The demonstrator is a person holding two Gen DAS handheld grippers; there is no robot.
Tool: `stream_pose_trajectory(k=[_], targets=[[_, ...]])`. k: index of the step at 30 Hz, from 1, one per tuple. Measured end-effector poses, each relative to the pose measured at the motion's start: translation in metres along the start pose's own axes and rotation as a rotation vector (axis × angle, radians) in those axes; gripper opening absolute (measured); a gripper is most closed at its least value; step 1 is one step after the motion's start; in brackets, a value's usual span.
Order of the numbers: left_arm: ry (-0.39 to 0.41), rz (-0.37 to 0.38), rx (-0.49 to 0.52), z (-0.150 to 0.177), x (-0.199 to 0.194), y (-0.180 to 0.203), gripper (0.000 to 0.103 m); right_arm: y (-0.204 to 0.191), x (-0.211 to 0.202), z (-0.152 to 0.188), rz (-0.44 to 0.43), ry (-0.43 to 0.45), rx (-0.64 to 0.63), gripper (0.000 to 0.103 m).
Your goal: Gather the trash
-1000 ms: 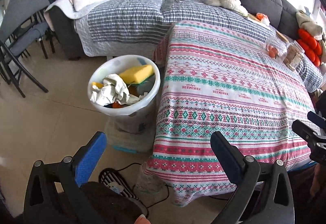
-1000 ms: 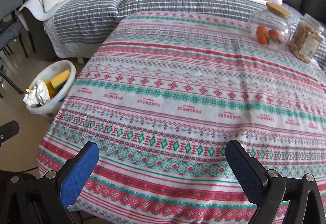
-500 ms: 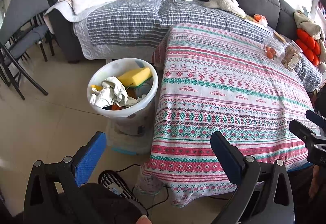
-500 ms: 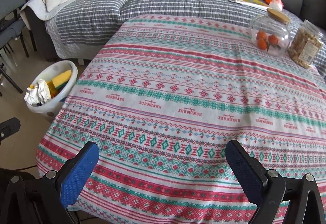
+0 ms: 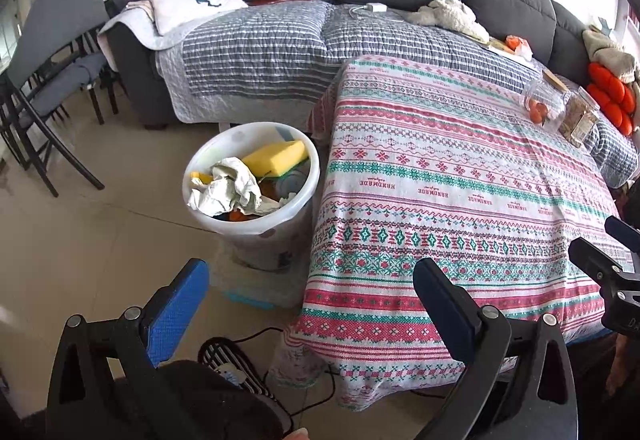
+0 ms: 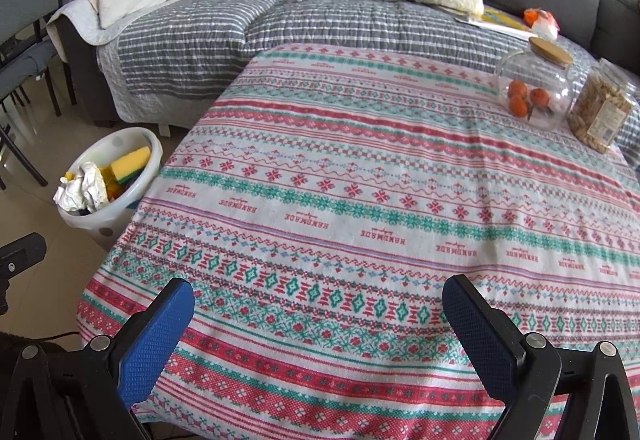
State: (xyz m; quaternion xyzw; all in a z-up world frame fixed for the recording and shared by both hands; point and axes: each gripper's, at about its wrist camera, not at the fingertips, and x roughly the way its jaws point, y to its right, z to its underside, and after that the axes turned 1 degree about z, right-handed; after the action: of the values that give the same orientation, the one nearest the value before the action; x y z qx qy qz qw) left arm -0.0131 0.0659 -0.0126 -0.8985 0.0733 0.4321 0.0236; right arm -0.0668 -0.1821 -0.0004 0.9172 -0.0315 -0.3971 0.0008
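Hanging spread and empty over the floor, the left gripper [image 5: 308,294] is facing the white trash bin [image 5: 224,228] at eleven o'clock, which is holding crumpled paper [image 5: 228,189] and a yellow sponge [image 5: 276,157]. The right gripper [image 6: 316,316], also spread, is hovering over the patterned tablecloth [image 6: 360,199]; here alone the glass jar [image 6: 536,87] at one o'clock is clearly showing oranges.

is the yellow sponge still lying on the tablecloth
No, the yellow sponge lies inside the white bin on the floor beside the table, next to crumpled paper.
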Motion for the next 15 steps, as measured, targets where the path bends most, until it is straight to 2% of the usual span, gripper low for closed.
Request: stream_pose_trajectory(k=[15], targets=[[0.030,-0.011,0.019,-0.0014,-0.0055,0.0022,0.103,0.0023,0.0019,-0.0052,-0.001,0.009,0.033,0.102]])
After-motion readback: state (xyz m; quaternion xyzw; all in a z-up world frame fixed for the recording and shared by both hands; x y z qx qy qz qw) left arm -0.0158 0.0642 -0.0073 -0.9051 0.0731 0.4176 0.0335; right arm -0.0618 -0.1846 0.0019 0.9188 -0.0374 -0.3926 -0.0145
